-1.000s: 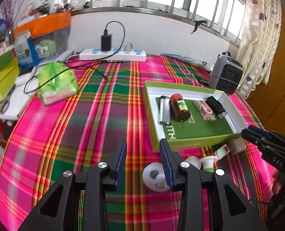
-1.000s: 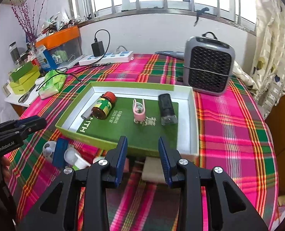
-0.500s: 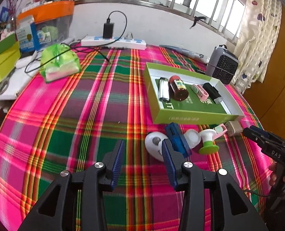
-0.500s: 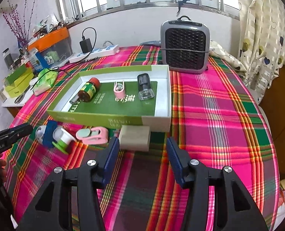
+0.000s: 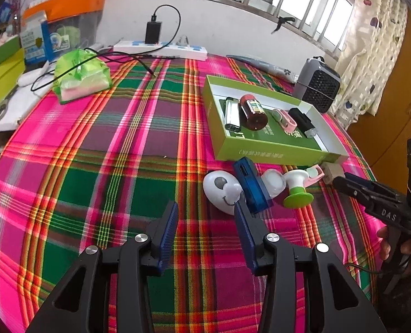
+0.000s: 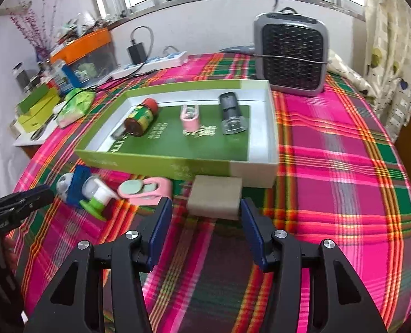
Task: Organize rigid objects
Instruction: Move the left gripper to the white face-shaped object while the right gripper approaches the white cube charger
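A cluster of small hard things waits on the plaid-covered bench [image 5: 100, 149], just outside the near wall of the green box [image 6: 155, 163], where a brown bottle [image 6: 140, 116], a pink clip [image 6: 190, 116] and a black device [image 6: 231, 112] already lie side by side, long axes running front to back.

Leftmost in the cluster, the white egg-shaped case [image 5: 222, 191] lies on its side, long axis slanting toward the camera. It looks smooth and light, likely slippery, so a hold across its narrow waist seems safest. The left gripper [image 5: 205, 233] stands with jaws wide and nothing between them, having just been opening, its right pad near the egg's lower end.

Leaning against the egg is the blue block [image 5: 251, 186], stiff and flat-sided, long axis pointing toward the box. Its broad faces should pinch well. Next come a white round-topped piece on a green base [image 5: 297, 194], tipped over, and a second pink clip [image 6: 146, 190] lying flat, long axis along the box wall.

Furthest right, the grey-beige block [image 6: 215, 198] rests just beside the box's near wall, long axis along it. It appears rigid, matte and light, and its short ends offer the natural hold. The right gripper [image 6: 205, 231] has just opened and spans about the block's length, just short of it, empty.
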A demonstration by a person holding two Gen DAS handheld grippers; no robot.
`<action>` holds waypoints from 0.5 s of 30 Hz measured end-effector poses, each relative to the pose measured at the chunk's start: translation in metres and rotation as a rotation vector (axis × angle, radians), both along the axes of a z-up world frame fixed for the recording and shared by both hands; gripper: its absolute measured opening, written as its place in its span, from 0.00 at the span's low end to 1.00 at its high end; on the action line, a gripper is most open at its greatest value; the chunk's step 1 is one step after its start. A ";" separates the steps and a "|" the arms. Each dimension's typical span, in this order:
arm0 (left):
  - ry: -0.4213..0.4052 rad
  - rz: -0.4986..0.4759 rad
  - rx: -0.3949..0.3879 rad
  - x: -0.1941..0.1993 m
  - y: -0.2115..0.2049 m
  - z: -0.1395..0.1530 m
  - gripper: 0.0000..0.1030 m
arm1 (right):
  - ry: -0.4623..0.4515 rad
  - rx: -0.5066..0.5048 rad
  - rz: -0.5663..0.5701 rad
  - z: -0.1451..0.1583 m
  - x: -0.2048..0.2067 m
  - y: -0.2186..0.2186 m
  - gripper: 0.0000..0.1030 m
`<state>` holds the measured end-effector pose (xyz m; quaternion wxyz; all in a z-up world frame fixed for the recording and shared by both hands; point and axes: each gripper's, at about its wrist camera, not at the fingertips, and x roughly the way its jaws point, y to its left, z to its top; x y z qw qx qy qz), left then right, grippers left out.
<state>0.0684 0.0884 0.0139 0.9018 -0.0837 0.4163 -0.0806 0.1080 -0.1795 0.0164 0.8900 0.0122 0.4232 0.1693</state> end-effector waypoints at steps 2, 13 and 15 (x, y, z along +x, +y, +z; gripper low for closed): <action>0.003 -0.003 0.000 0.000 -0.001 -0.001 0.40 | 0.000 -0.001 0.021 0.000 -0.003 0.003 0.51; 0.018 -0.001 -0.005 0.002 0.001 -0.005 0.40 | 0.009 -0.011 0.178 0.000 -0.029 0.024 0.51; 0.019 -0.004 -0.007 0.002 0.001 -0.005 0.40 | -0.012 -0.022 0.177 0.003 -0.030 0.024 0.51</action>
